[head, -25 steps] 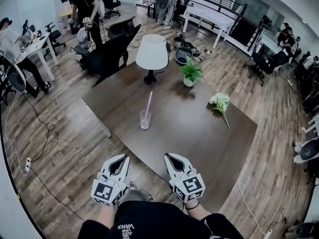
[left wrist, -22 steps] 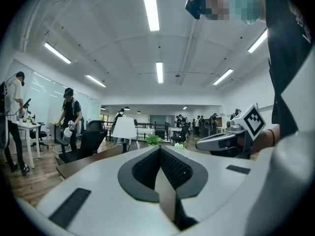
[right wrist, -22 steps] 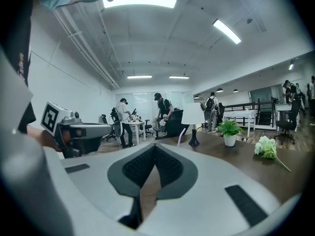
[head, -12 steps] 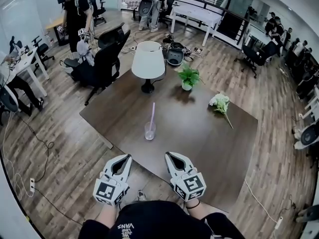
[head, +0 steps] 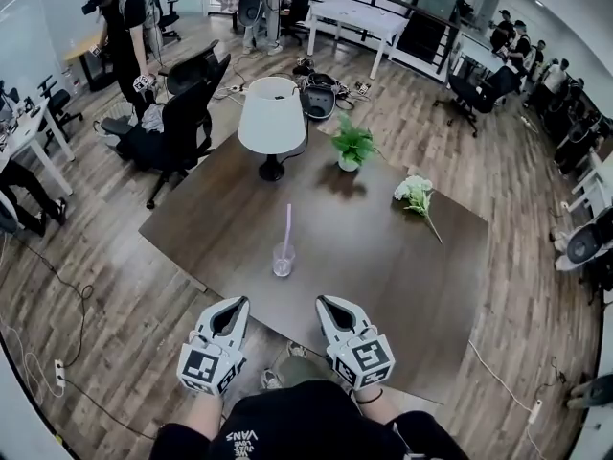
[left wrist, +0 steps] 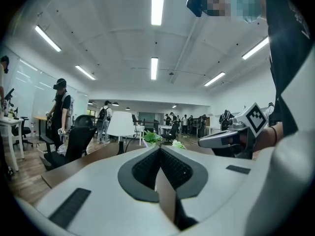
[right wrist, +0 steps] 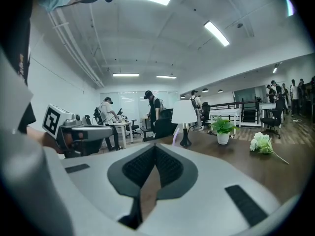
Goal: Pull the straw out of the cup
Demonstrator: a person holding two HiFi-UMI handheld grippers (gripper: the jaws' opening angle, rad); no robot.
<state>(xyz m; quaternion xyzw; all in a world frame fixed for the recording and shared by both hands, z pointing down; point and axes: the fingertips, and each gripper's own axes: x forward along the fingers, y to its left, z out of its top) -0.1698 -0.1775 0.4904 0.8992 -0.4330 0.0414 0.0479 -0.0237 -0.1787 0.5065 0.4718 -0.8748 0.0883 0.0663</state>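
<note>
A clear plastic cup (head: 283,261) stands near the front edge of the dark wooden table (head: 383,257), with a pink straw (head: 286,226) upright in it. My left gripper (head: 237,302) is shut and empty, just short of the table edge and below-left of the cup. My right gripper (head: 328,301) is also shut and empty, below-right of the cup. In the left gripper view the closed jaws of the left gripper (left wrist: 159,148) fill the bottom, and the straw (left wrist: 142,141) peeks above them. In the right gripper view the straw (right wrist: 175,137) rises just past the right gripper (right wrist: 155,146).
On the table's far side stand a white lamp (head: 271,118) and a small potted plant (head: 352,145). White flowers (head: 416,194) lie at the right. Black office chairs (head: 187,108) sit beyond the table's left corner. People stand further off.
The table and cup have come closer to both grippers as I stepped forward. Both grippers stay shut and side by side.
</note>
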